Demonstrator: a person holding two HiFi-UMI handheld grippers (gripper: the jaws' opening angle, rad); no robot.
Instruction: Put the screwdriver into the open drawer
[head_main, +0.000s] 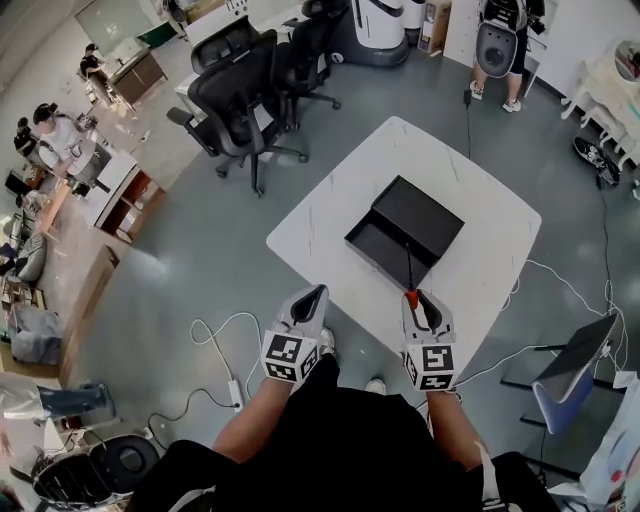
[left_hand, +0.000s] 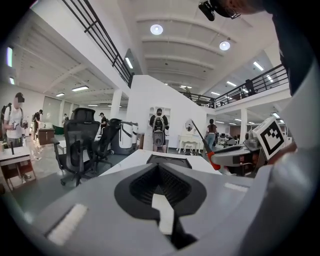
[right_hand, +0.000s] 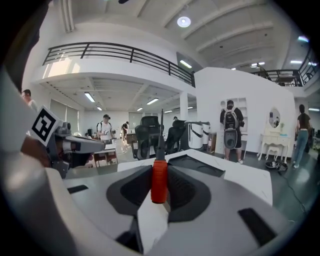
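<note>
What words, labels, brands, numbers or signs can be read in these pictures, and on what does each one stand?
No words, brands or numbers can be read in any view.
Left gripper: a black-and-white square marker, a pattern, no letters.
Right gripper: another square marker, also no letters.
Screwdriver: no print shows on its red handle.

From the head view the right claw (head_main: 419, 297) hides most of the red handle of the screwdriver (right_hand: 159, 181), whose thin tip is too small to tell, and the interior of the drawer (head_main: 383, 246) is too dark to read.
</note>
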